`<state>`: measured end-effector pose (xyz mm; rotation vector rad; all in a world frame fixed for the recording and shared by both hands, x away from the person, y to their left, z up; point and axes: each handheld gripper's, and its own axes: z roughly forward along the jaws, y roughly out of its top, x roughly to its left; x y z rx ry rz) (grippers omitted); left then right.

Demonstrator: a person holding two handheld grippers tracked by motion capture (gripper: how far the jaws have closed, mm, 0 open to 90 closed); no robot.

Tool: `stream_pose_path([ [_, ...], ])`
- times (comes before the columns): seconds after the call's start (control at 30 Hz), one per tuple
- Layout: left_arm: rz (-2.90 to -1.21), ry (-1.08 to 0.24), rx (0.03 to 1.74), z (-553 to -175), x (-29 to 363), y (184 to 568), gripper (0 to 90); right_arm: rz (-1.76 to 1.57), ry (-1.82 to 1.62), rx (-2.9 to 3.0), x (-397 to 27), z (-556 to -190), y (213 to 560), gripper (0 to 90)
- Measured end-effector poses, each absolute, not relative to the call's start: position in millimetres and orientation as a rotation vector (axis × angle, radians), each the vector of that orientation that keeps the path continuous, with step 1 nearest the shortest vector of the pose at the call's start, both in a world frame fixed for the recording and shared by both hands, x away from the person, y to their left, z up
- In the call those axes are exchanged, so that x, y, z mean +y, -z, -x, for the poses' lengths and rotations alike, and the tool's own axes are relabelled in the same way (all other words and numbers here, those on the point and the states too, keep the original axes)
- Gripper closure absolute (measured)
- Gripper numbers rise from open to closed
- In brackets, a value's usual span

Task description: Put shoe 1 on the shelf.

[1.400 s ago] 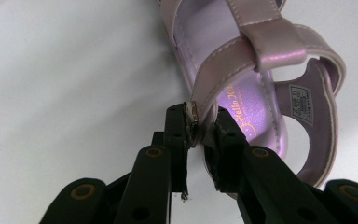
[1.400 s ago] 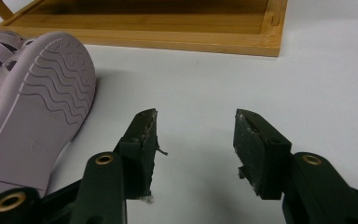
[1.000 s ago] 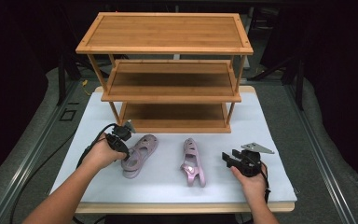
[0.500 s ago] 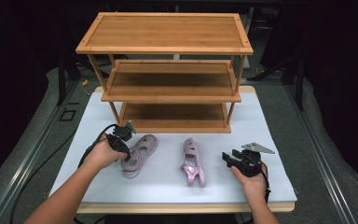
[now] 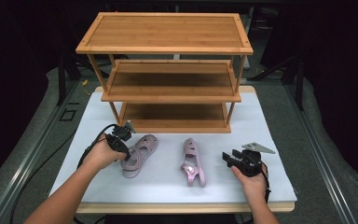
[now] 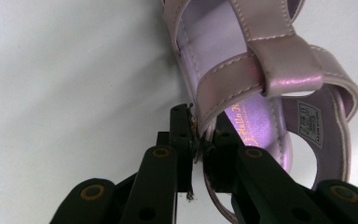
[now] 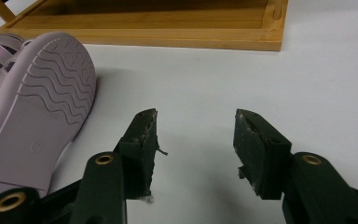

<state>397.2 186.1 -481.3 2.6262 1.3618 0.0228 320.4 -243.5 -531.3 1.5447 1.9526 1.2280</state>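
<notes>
Overhead, in the high view, two pale pink strappy sandals lay on the white table (image 5: 270, 140) in front of a three-tier wooden shoe rack (image 5: 168, 70). The left sandal (image 5: 140, 154) lay sole down with its open straps up, its heel end under the left gripper (image 5: 121, 140), whose jaws had just been closing. The right sandal (image 5: 193, 161) lay tipped on its side (well apart from either tool, between the two hands). The right gripper (image 5: 235, 158) rested on the cloth to that sandal's right, touching nothing.

In the left gripper view, the left sandal (image 6: 261, 70) showed glossy pearly-pink straps with stitched edges, a purple insole with gold lettering and a small white label inside the heel strap. The left gripper (image 6: 200, 135) had its black jaws nearly together, pinching the edge of a side strap between them.

In the right gripper view, the right sandal (image 7: 32, 130) showed its wavy-ribbed pink sole, lying to the left of the right gripper (image 7: 196, 130). Those jaws stood spread apart over bare white table, with the rack's bottom shelf beyond.
</notes>
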Motion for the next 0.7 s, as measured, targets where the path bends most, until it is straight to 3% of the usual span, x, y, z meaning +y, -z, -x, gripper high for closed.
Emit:
stream_pose_path([
  [0.5,-2.533,-0.043,1.308,-392.6,196.9,470.3,82.8,-1.552,-1.233,1.945,-243.9,-320.6,531.6,49.4],
  [0.7,-2.370,-0.099,1.267,-379.8,204.4,458.7,82.9,-1.554,-1.233,1.947,-244.3,-320.6,531.7,49.4],
])
